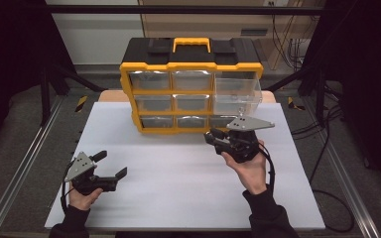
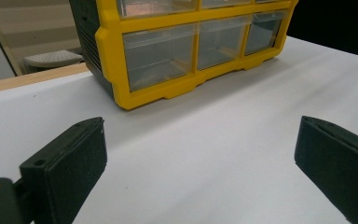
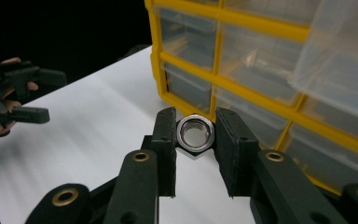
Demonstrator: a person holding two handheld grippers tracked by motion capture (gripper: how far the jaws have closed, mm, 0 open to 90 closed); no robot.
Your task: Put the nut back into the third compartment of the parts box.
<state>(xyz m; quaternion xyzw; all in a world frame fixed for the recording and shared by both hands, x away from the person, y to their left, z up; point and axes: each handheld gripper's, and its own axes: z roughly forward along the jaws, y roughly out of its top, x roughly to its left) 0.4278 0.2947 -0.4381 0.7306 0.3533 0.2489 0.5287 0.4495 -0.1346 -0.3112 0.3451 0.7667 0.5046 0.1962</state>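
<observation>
One steel hex nut (image 3: 195, 133) sits pinched across its flats in your right gripper (image 3: 195, 140), near the organizer (image 1: 191, 89)'s open drawer (image 1: 238, 94). Small, rigid, likely slippery: hold squarely. Left gripper (image 1: 110, 165) fingers spread over the desk (image 1: 178, 188).

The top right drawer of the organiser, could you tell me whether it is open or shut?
Open: the top right drawer juts forward from the yellow frame.

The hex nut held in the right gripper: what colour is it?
Shiny silver metal hex nut, seen best in the right gripper view.
</observation>
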